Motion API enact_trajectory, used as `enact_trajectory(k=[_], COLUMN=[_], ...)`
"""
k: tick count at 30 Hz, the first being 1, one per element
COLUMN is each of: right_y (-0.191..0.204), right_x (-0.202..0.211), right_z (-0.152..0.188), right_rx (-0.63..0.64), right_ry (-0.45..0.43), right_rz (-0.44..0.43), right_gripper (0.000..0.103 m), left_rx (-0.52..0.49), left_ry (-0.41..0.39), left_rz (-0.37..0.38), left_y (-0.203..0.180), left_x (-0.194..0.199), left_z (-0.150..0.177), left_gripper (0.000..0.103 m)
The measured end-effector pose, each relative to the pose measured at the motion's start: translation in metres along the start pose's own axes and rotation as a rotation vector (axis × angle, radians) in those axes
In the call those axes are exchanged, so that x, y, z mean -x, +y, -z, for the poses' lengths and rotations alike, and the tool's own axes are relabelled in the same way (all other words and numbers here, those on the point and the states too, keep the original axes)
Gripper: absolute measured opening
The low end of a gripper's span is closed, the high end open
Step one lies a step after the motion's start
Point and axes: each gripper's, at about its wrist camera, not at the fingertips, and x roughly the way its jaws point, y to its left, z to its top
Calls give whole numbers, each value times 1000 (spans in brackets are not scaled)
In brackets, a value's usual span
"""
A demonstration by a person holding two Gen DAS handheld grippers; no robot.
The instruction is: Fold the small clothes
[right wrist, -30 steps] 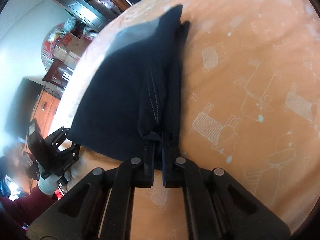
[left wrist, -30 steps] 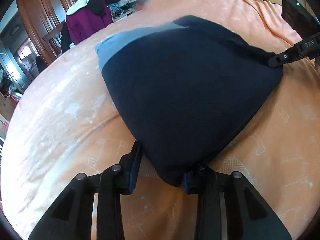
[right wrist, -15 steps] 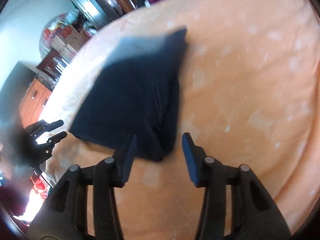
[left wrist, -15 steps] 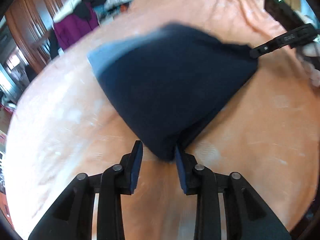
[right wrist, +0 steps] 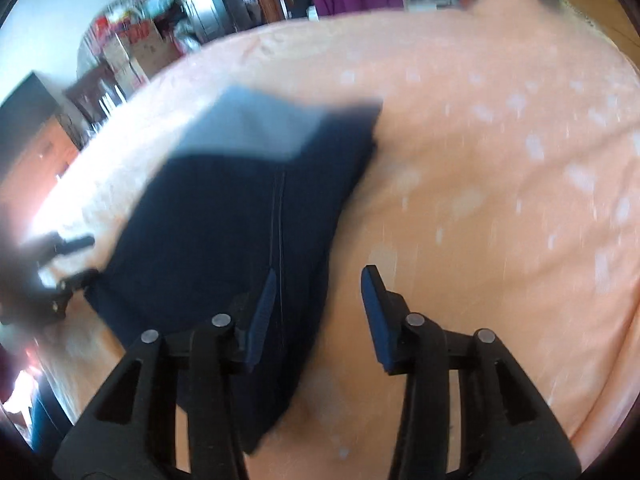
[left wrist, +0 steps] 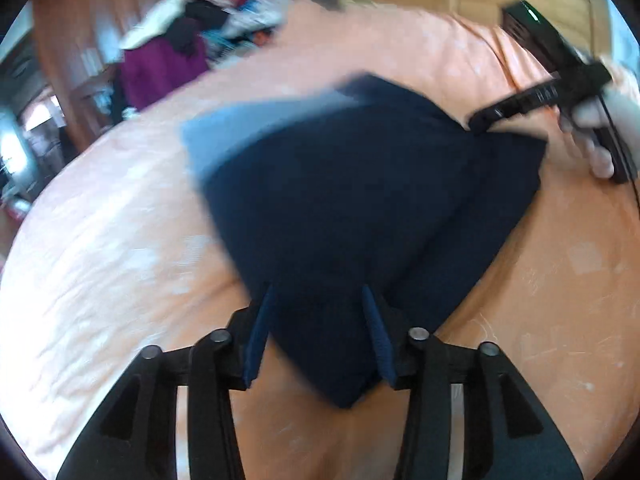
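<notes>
Both our grippers, left (left wrist: 318, 322) and right (right wrist: 318, 312), have fingers spread, gripping nothing. The navy garment (left wrist: 360, 200) lies folded on the orange bed (left wrist: 100, 240), its corner at 12 o'clock between our left fingers. Looks soft, light and floppy; we'd pinch corners.

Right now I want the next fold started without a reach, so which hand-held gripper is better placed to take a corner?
Left. The left hand-held gripper is open with the navy garment corner between its fingers; the right hand-held gripper is open mostly over bare bedspread.
</notes>
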Motion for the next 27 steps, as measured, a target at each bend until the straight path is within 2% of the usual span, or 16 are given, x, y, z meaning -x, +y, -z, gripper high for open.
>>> enact_trajectory(k=[2,3,6,8,9,10,11,14,16,18,21,23,25,27], right_y=[-14,-18,-27,-28,-32,-37,-44,-49,-44,-37,-12,14,38,45], right_x=[-16,-25,-58,-82,-98,-107,-124,-134,-124,-103,-48,-21,-2,0], right_z=[-23,-33,-65,-80,-84,-83,-81,-81,-82,-82,-63,-31,12,52], right_rx=[-29,-33,-68,-58,-60,-71,-83,-81,-63,-54,-31,42,77,53], right_ry=[-26,-34,-53,-35,-12,8,40,42,31,0,-50,-59,-41,-6], right_rz=[-4,4,-28,-39,-22,-18,-8,-14,11,21,-7,-34,-31,-9], right_gripper=[41,39,22,10,9,9,9,8,13,14,16,16,16,23], left_rx=[16,4,-43,-93,-128,-165,-169,-107,-66,-37,-46,-50,-72,-58], left_ry=[-42,-57,-91,-82,-33,45,76,39,43,43,0,-27,-19,30], left_rz=[-62,-64,-72,-75,-77,-86,-76,-61,-55,-57,-64,-39,-40,-25], left_y=[7,7,10,1,-3,-6,-7,-2,2,5,-3,-10,-16,-16], left_x=[4,2,-14,-30,-48,-71,-84,-89,-87,-79,-48,-26,-20,-26], left_z=[-11,-18,-46,-57,-60,-55,-50,-38,-40,-42,-46,-43,-34,-16], left_gripper=[44,44,44,45,52,54,55,57,61,61,60,60,60,60])
